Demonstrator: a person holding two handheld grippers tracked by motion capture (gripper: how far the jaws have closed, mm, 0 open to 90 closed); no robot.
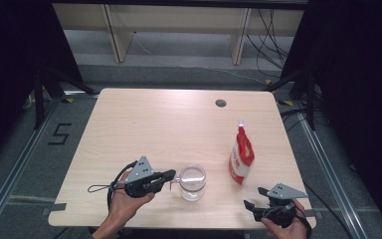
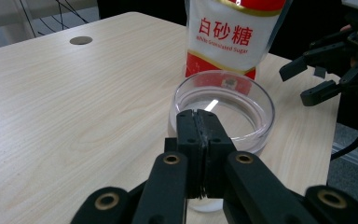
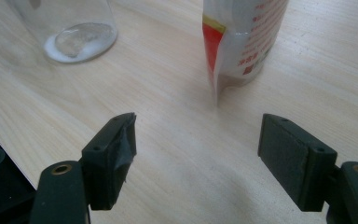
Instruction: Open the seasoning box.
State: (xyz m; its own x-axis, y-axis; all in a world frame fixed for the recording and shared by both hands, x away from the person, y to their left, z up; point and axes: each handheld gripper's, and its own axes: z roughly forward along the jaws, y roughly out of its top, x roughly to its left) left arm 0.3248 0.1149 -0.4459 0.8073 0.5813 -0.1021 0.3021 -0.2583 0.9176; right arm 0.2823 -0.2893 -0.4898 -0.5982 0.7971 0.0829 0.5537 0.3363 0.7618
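1. My left gripper [image 2: 199, 122] has its jaws pressed together at the near rim of the jar [image 2: 223, 112]; whether it pinches the glass, I cannot tell.
2. My right gripper [image 3: 198, 144] hangs wide open, holding nothing, near the sugar pouch [image 3: 242, 37].
3. The jar stands on the table [image 1: 144, 124], left of the pouch.

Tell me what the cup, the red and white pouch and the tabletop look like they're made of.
Cup: clear glass or hard plastic; you see the table through it and its rim glints. Sugar pouch: glossy flexible plastic film, printed, with creases and sheen. Table: pale wood-grain surface, matte, probably laminate rather than solid wood.
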